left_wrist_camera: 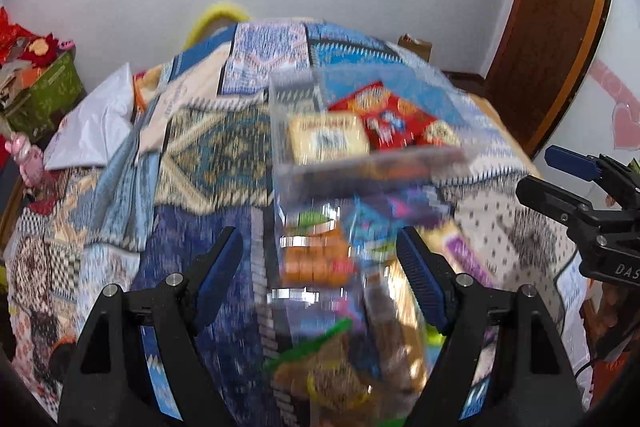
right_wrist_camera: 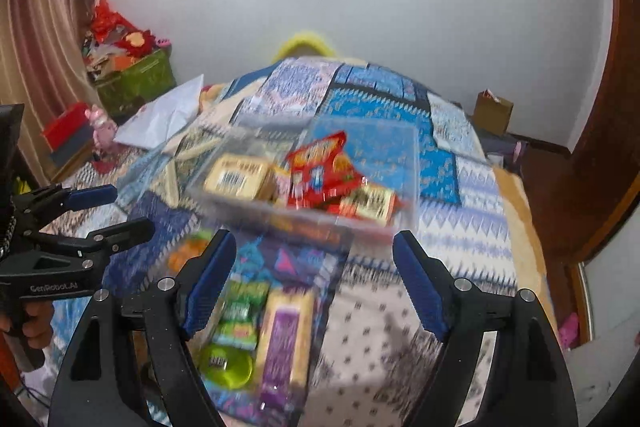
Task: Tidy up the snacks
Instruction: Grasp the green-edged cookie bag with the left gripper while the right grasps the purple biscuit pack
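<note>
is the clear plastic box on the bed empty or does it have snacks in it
It has snacks in it. The clear box holds a red packet and a yellow packet, with no lid visible.

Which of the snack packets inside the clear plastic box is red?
The red crinkly snack bag in the middle of the clear plastic box; the pale yellow barcoded packet lies left of it.

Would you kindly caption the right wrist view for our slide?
Right gripper open and empty above loose snacks, before a clear snack box on the patterned bedspread.
</note>
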`<control>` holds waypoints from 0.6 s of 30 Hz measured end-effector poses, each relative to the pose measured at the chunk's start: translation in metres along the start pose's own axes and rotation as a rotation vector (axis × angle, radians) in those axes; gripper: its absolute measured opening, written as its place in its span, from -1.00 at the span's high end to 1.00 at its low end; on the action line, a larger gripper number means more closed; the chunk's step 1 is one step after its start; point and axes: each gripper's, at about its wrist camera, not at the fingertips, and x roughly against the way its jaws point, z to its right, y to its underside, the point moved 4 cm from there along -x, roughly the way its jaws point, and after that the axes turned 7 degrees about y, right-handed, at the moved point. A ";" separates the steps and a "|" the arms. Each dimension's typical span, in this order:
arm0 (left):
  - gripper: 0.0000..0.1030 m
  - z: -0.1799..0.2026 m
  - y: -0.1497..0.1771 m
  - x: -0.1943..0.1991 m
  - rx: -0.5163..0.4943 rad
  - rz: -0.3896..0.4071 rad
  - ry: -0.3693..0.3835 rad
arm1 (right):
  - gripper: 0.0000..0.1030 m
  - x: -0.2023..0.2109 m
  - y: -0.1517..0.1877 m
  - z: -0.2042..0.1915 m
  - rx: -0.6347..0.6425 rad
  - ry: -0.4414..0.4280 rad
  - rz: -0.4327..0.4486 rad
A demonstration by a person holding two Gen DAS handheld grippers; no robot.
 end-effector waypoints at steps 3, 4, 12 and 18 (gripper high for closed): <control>-0.53 -0.001 0.025 -0.003 0.009 -0.041 -0.011 | -0.52 -0.005 0.019 -0.005 -0.001 -0.010 -0.038; -0.53 -0.001 0.031 -0.004 0.010 -0.051 -0.019 | -0.52 -0.007 0.025 -0.007 -0.003 -0.011 -0.054; -0.54 -0.010 0.076 -0.012 0.059 -0.120 -0.037 | -0.52 -0.034 0.067 -0.012 -0.005 0.006 -0.175; -0.65 -0.015 0.092 -0.013 0.064 -0.137 -0.025 | -0.52 -0.050 0.084 -0.007 -0.003 0.032 -0.228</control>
